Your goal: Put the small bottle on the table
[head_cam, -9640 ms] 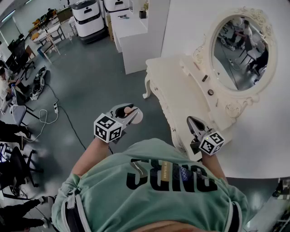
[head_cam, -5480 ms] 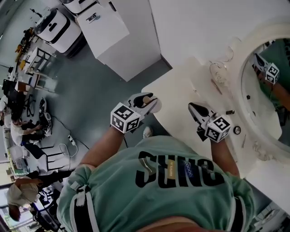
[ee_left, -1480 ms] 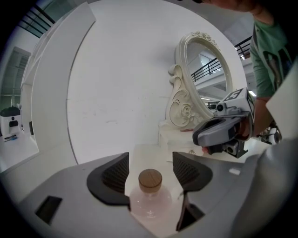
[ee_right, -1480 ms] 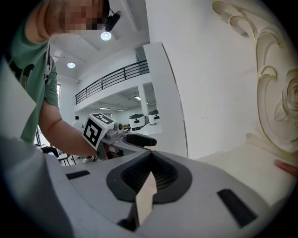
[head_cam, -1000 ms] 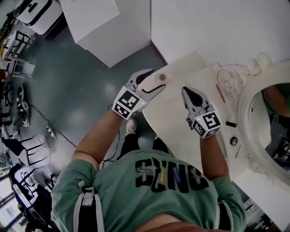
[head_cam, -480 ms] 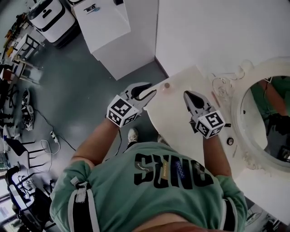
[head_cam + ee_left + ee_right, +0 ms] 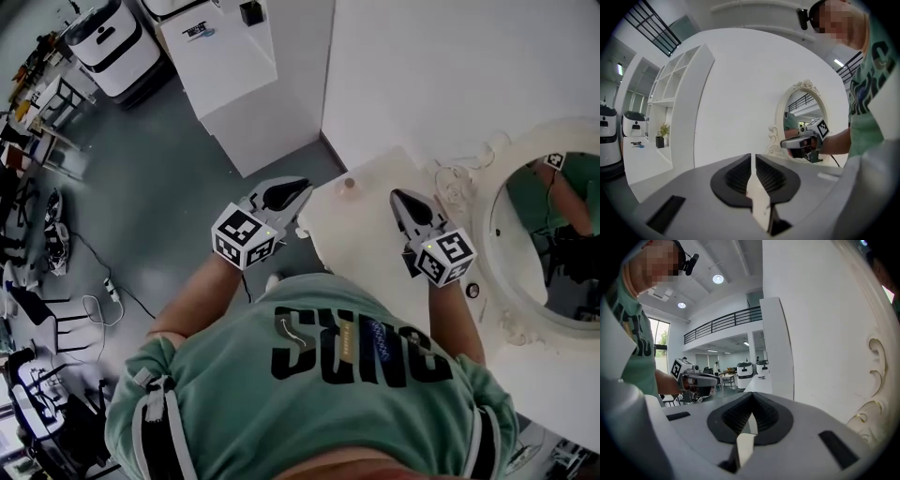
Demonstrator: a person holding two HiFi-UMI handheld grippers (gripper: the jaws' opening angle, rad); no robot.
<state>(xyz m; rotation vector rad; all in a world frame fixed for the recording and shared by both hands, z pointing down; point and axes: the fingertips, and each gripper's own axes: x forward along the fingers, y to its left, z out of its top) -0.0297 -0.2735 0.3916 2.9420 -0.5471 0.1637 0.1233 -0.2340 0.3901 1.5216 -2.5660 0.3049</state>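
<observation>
Small bottle (image 7: 348, 184) standing on counter (image 7: 361, 248) near corner, sitting apart from both grippers. Left gripper (image 7: 753, 158) hovering off counter edge, fingers just been closing to narrow slit, nothing between. Right gripper (image 7: 751, 397) hovering over counter, fingers together, empty.

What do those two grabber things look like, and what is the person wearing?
Both are pointed, beak-shaped tools, light grey outside with black ribbed insides. The left gripper and right gripper each carry a white cube printed with black square patterns. The left one's jaws have just been closing, nothing between them. The person wears a green short-sleeved T-shirt with big black letters.
</observation>
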